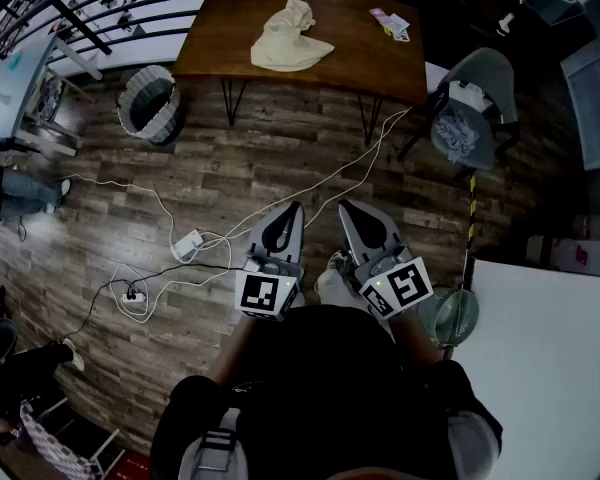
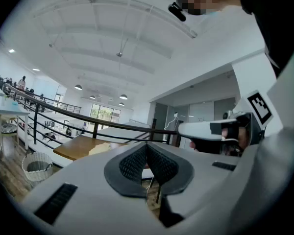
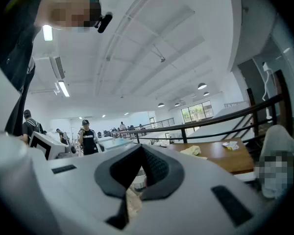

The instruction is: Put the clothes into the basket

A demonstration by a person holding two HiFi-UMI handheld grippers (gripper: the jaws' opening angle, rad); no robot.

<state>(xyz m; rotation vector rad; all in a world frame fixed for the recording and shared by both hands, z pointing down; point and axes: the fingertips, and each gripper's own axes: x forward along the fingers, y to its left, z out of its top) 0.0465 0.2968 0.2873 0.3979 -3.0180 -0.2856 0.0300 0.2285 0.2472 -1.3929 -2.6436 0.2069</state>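
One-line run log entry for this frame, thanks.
left gripper: shut, empty | right gripper: shut, empty | garment: on table | basket: on floor beside table | task: not started

Head view steeply down; both gripper views level, toward shared distant table [image 1: 350, 48].

Small pinkish items [image 1: 391, 24] at the table's [image 1: 350, 56] far corner, too tiny for identification.

Closed, empty right tongs [image 3: 142, 152] face a table [image 3: 218, 160] bearing pale cloth [image 3: 192, 150].
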